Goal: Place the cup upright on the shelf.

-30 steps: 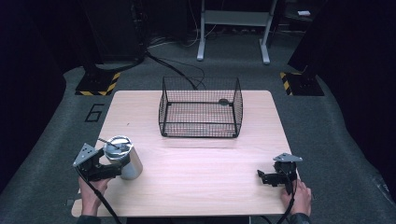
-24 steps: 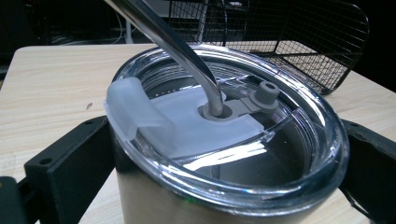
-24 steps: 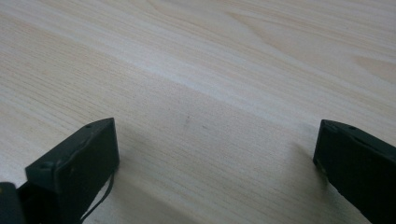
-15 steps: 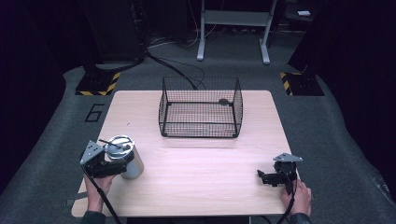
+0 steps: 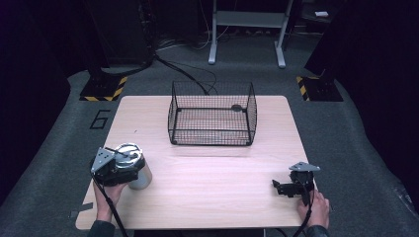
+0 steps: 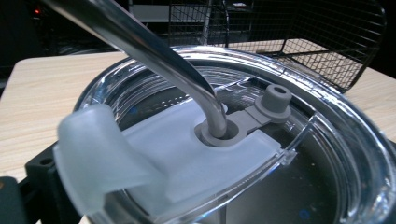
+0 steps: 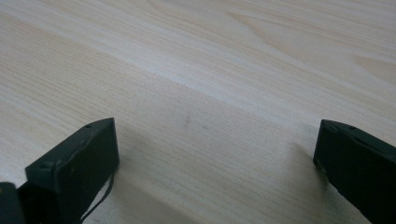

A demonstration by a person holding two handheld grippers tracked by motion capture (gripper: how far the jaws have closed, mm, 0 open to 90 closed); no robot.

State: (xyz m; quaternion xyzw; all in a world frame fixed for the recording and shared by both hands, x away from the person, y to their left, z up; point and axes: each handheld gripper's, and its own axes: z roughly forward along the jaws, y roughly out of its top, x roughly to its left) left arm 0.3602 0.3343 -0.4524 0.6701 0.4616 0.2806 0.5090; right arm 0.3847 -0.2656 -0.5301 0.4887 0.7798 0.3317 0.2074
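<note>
A steel tumbler [image 5: 140, 177] with a clear lid [image 6: 303, 154] and a bent metal straw [image 6: 154, 51] stands near the table's front left corner. My left gripper [image 5: 128, 167] is closed around its upper body, with the person's hand behind it. In the left gripper view the lid is right under the camera and one black jaw shows at the lower left. My right gripper [image 5: 276, 186] rests low at the front right of the table [image 5: 212, 168]. It is open, with bare wood [image 7: 210, 70] between its jaws [image 7: 215, 154].
A black wire basket [image 5: 212, 118] stands at the middle back of the table, its near wall also seen past the lid [image 6: 327, 42]. Dark floor, cables and stand legs lie beyond the far edge.
My left gripper has closed in a little to the right on the tumbler, which stays in place. The right gripper has not moved.
</note>
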